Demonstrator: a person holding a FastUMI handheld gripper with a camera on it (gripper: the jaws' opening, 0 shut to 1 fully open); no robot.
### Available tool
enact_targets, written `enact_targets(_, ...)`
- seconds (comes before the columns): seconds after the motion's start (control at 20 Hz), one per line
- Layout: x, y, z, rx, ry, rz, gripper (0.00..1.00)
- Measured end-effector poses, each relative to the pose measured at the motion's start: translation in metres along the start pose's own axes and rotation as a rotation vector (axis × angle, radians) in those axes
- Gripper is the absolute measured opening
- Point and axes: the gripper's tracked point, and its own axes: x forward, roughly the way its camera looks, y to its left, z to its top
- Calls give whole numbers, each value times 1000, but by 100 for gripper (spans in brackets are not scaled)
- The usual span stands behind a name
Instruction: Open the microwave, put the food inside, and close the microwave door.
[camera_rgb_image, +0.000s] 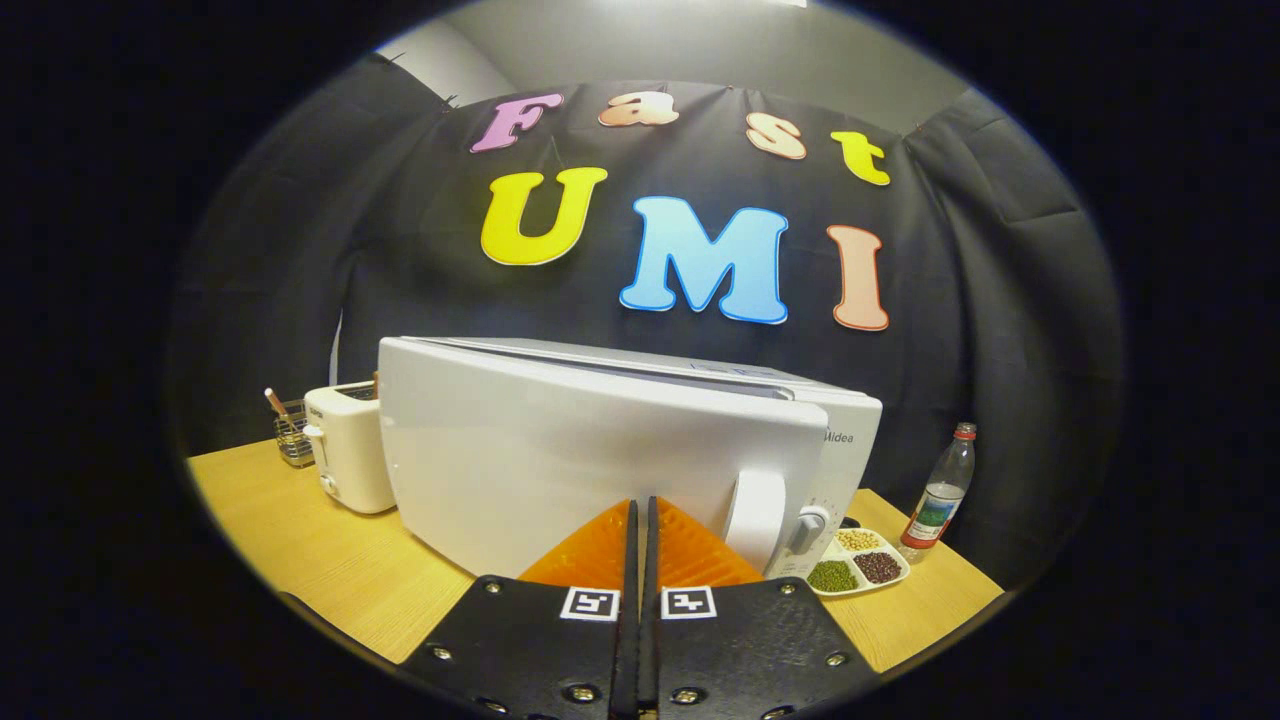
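A white microwave (560, 450) stands on the wooden table (320, 560), right in front of me. Its door faces me, with a curved white handle (755, 520) near the door's right edge and a control knob (812, 522) just beyond it. Along the top right, a thin gap shows between door and body, so the door looks slightly ajar. My gripper (640, 505) is shut with nothing between its fingers. The fingertips are at the lower middle of the door, left of the handle, and seem to touch it. The microwave's inside is hidden.
A white toaster (348, 450) and a wire holder with utensils (290, 430) stand left of the microwave. To its right lie a divided white dish of beans (858, 568) and a plastic bottle with a red cap (940, 495).
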Motion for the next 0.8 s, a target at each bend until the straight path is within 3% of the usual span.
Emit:
enact_targets(0.3,45,-15,0,-11,-8,-84,1)
enact_targets(0.45,43,-13,-2,-67,-30,-98,1)
enact_targets(0.8,4,-6,-6,77,44,-8,1)
